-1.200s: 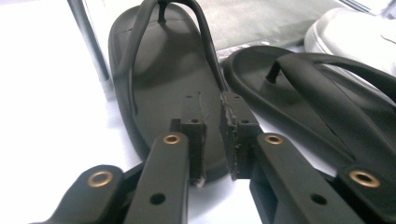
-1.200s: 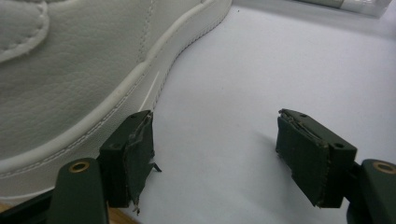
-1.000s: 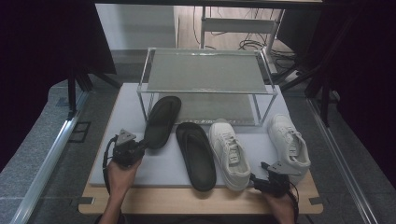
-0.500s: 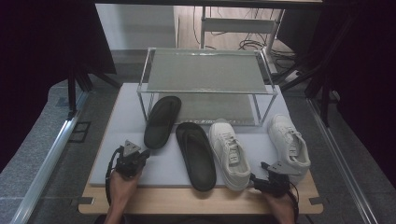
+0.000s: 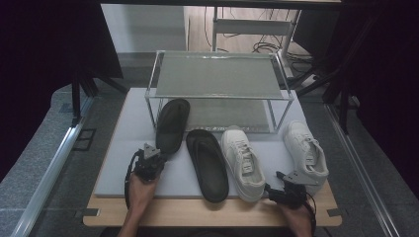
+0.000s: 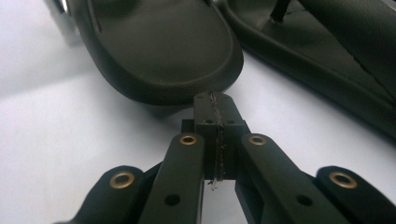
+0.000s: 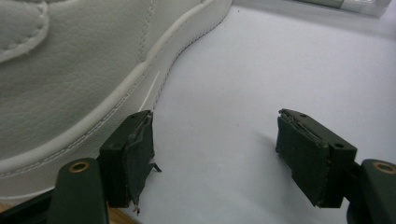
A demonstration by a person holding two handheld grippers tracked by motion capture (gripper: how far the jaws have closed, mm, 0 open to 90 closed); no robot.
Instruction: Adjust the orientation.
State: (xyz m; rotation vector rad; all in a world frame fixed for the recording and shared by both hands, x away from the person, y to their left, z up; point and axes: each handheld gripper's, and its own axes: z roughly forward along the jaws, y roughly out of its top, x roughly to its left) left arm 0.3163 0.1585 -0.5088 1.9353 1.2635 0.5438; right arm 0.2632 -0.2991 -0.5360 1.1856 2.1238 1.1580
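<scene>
Resting low over the white mat (image 5: 123,163) on the bench (image 5: 163,215), the left tongs (image 5: 149,159) are sitting with their pads pressed flat together and nothing between them, their tips lying just short of the heel of the left black slipper (image 5: 172,124). In the left gripper view those tongs (image 6: 215,105) are pointing straight at that slipper's (image 6: 159,51) rounded heel edge, almost touching it, while the second black slipper (image 6: 327,51) is lying close beside it to the right. In the high view the left slipper is lying angled, with its toe end reaching under the wire shoe rack (image 5: 217,79), and the second black slipper (image 5: 207,163) is lying just beside it, nearer the front edge of the mat. To the right a white sneaker (image 5: 242,163) is lying next to the second slipper, and another white sneaker (image 5: 305,154) is lying apart from it near the mat's right edge. The right tongs (image 5: 273,192) are hanging at the front edge between the two sneakers, standing open with only bare mat between the pads; in the right gripper view these tongs (image 7: 215,158) are gaping beside the sole of a white sneaker (image 7: 70,70), the left pad lying right against its side.
</scene>
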